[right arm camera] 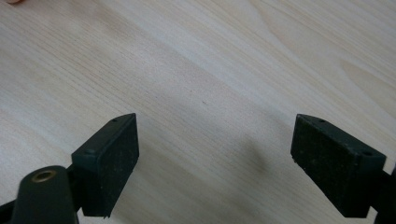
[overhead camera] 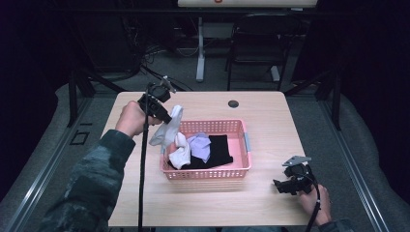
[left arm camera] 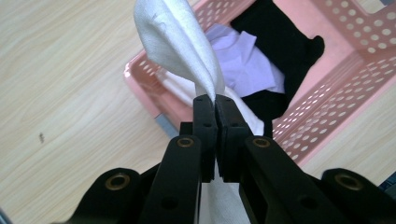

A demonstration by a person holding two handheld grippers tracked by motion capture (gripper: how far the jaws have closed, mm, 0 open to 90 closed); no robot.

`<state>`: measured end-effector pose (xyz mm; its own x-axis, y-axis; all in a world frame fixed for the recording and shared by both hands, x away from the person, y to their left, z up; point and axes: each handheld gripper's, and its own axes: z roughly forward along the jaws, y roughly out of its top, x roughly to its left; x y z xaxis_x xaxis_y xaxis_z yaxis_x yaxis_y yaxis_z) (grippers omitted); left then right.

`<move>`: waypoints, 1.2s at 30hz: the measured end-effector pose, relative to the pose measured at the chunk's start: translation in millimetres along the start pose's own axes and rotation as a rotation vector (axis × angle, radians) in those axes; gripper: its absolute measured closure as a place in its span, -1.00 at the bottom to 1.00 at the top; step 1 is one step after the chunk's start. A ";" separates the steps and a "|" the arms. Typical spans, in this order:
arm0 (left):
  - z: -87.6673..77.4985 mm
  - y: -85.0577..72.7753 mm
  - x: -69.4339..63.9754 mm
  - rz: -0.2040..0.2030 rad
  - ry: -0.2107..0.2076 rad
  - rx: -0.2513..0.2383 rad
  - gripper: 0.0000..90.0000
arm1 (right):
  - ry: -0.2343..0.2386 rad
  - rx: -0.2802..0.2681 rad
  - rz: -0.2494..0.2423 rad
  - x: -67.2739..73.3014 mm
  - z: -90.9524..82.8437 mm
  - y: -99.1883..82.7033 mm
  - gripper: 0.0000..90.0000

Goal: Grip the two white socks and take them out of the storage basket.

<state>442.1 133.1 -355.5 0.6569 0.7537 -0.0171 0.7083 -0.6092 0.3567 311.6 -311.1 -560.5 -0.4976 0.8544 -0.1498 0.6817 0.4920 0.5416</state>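
On the wooden tabletop [overhead camera: 270,121], the left gripper [left arm camera: 215,105] had its jaws closed tight on a white sock [left arm camera: 180,44], lifted above the pink basket [overhead camera: 244,166]. Right gripper [right arm camera: 215,163] rested near, jaws wide apart, holding nothing.

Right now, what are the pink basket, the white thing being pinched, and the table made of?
The pink basket looks like moulded plastic: stiff walls, rows of punched holes. The white sock looks like soft knit fabric; it folds and droops from the left gripper. The table looks like matte wood-grain laminate, possibly real wood.
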 end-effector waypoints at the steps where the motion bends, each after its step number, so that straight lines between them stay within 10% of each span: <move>1: -2.2 -2.1 2.1 -0.004 0.006 0.000 0.95 | 0.000 0.000 -0.001 0.0 0.0 0.0 -0.68; 23: -38.0 -62.3 58.7 -0.150 0.068 -0.026 0.96 | 0.002 0.001 0.001 0.2 0.3 0.1 -0.68; 36: -30.8 -91.4 86.7 -0.239 0.097 -0.005 0.96 | -0.005 0.001 0.002 0.1 0.0 -0.1 -0.68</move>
<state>426.4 261.8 -360.8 0.4435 0.8962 -0.0120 0.8388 -0.4103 0.3577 311.5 -311.1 -560.6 -0.4934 0.8563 -0.1524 0.6836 0.4902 0.5407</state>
